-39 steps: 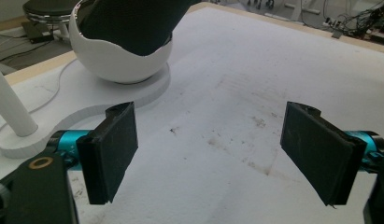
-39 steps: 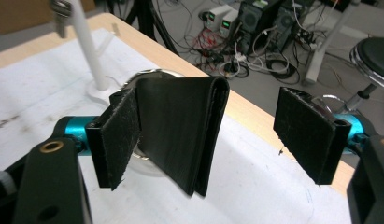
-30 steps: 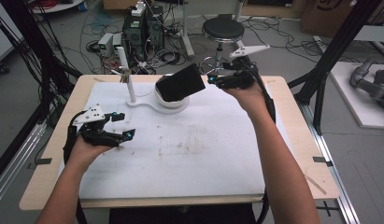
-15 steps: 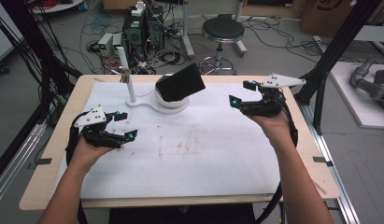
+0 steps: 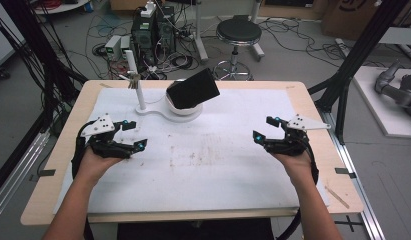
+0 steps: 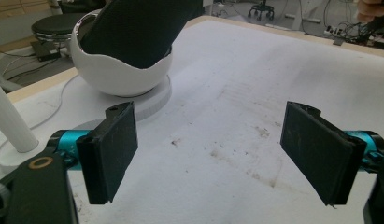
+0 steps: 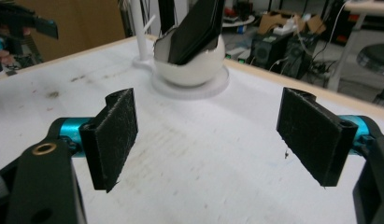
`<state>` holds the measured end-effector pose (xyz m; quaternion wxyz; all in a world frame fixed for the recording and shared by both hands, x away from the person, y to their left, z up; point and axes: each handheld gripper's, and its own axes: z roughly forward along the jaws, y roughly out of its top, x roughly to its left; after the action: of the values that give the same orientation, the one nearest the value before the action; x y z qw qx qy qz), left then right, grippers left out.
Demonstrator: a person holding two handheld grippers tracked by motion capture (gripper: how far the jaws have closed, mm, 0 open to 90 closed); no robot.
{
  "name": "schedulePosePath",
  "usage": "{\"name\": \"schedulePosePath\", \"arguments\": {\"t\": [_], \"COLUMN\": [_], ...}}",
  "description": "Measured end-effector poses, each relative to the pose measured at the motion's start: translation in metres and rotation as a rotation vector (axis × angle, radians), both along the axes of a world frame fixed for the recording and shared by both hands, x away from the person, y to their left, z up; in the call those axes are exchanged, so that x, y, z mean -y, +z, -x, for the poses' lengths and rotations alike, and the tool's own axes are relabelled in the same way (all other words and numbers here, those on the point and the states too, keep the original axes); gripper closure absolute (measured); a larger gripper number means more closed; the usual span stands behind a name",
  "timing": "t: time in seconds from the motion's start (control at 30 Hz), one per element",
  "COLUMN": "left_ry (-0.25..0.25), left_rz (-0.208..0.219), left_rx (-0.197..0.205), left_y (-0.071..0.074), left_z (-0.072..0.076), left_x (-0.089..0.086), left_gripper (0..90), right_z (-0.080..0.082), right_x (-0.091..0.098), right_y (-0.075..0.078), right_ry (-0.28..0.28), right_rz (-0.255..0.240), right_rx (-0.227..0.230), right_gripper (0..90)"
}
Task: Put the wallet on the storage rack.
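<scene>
Table (image 5: 313, 100): it fills the middle of the high view, a wooden top under a white mat (image 5: 218, 165) with brown smudges near its centre.
Black slab (image 5: 193, 89): it leans tilted in the white bowl (image 5: 185, 107), upper middle of the high view; in your left gripper view it sits at the top left, in your right gripper view at the top centre.
Bowl's base: a flat white disc under the bowl, joined to a thin white post (image 5: 135, 80) just to its left.
Your left gripper (image 5: 133, 135): left of centre in the high view, above the mat, well apart from the bowl; jaws spread wide with nothing between them but stained mat.
Your right gripper (image 5: 265, 129): right of centre in the high view, near the mat's right edge; jaws spread wide and holding nothing.
Stool (image 5: 238, 32): on the floor beyond the table, top centre of the high view.
</scene>
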<state>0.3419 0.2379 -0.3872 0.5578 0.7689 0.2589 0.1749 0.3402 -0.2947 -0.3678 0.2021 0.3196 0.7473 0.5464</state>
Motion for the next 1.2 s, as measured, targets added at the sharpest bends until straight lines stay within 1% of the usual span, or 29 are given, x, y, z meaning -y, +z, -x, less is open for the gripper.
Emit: {"name": "schedulePosePath", "arguments": {"t": [0.03, 0.1, 0.2, 0.23, 0.3, 0.47, 0.5, 0.57, 0.9, 1.2], "left_ry": [0.002, 0.009, 0.017, 0.018, 0.017, 0.014, 0.013, 0.006, 0.003, 0.002], "left_rz": [0.000, 0.009, 0.007, 0.005, 0.000, -0.005, -0.004, 0.000, -0.001, 0.003], "left_rx": [0.001, -0.001, -0.007, -0.007, -0.012, -0.018, -0.017, -0.020, -0.019, -0.024], "left_y": [0.000, -0.002, -0.005, -0.005, -0.007, -0.009, -0.010, -0.010, -0.010, -0.010], "left_z": [0.000, -0.001, -0.004, -0.005, -0.005, -0.007, -0.007, -0.008, -0.006, -0.006], "left_x": [0.000, 0.000, 0.001, 0.002, 0.003, 0.004, 0.004, 0.004, 0.005, 0.005], "left_gripper": [19.0, 19.0, 19.0, 19.0, 19.0, 19.0, 19.0, 19.0, 19.0, 19.0], "right_z": [0.000, 0.002, 0.002, 0.002, 0.002, 0.001, 0.000, 0.000, 0.001, 0.001], "right_x": [0.000, 0.000, 0.000, 0.000, 0.000, 0.001, 0.001, 0.001, 0.003, 0.002], "right_y": [-0.004, -0.011, -0.019, -0.021, -0.025, -0.030, -0.031, -0.032, -0.031, -0.031], "right_ry": [0.002, -0.002, -0.006, -0.006, -0.010, -0.017, -0.020, -0.027, -0.038, -0.038], "right_rz": [0.013, 0.009, 0.010, 0.019, 0.021, 0.028, 0.034, 0.032, 0.030, 0.031], "right_rx": [-0.015, -0.026, -0.051, -0.060, -0.059, -0.083, -0.081, -0.093, -0.080, -0.094], "right_gripper": [20.9, 20.9, 20.9, 20.9, 20.9, 20.8, 20.8, 20.8, 20.8, 20.8]}}
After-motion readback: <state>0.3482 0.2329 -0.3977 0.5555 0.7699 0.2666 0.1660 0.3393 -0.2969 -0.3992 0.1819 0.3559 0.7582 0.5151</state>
